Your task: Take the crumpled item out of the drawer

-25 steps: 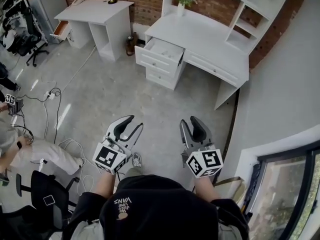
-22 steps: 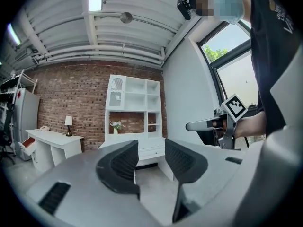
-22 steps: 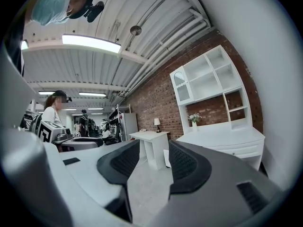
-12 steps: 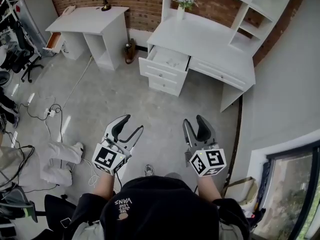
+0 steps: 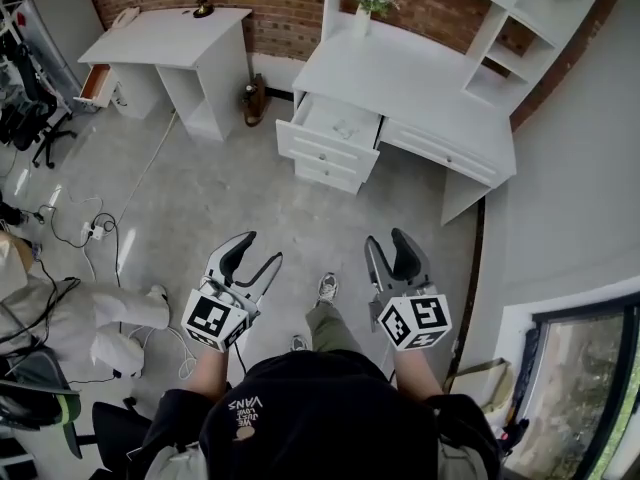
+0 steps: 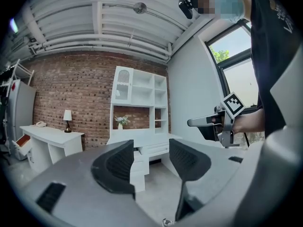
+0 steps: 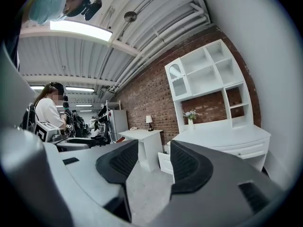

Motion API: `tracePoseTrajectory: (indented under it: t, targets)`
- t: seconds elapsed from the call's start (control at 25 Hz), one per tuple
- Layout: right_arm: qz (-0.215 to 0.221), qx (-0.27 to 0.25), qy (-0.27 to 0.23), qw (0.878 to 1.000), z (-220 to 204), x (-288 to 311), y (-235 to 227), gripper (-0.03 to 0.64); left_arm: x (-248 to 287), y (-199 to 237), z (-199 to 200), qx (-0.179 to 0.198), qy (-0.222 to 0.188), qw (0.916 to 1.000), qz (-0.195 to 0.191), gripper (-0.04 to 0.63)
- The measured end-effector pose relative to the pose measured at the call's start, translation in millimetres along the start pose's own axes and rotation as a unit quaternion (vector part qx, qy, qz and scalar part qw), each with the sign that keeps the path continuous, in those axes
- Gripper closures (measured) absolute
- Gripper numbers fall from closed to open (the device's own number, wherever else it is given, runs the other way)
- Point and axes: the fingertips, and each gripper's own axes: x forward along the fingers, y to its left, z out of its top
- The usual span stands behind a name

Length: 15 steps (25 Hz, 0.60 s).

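Upper centre: white counter, drawer open, contents too small to tell. Lower centre: left tool, right tool, jaws apart, empty.

Clear grey floor in front of the open drawer, so I have a straight run in. The drawer's top is uncovered, reachable from above. The hutch desk blocks behind it, and the small desk stands well left. Cables trail far left. The wall closes off the right.
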Motion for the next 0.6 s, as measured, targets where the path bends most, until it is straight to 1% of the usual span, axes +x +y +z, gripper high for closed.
tracePoseTrajectory:
  t: [0.12, 0.24, 0.36, 0.48, 0.6]
  targets:
    - [0.004, 0.006, -0.002, 1.000, 0.1, 27.5, -13.9, 0.429, 21.6, 17.0, -1.6, 0.006, 0.004, 1.0000, 0.001, 0.380]
    - [0.005, 0.012, -0.002, 1.000, 1.7, 56.3, -37.2, 0.430, 55.9, 34.1, 4.3, 0.011, 0.004, 0.9999, 0.000, 0.380]
    - [0.002, 0.016, 0.002, 1.000, 3.3, 83.5, -63.6, 0.429, 97.3, 51.4, 11.0, 0.022, 0.009, 0.9997, -0.007, 0.380]
    - [0.001, 0.010, 0.007, 1.000, 9.0, 110.8, -91.4, 0.430, 145.0, 66.6, 21.7, 0.038, 0.008, 0.9991, -0.017, 0.380]
    - [-0.001, 0.008, 0.013, 1.000, 13.2, 136.7, -121.6, 0.430, 192.4, 77.4, 26.5, 0.044, 0.010, 0.9986, -0.027, 0.380]
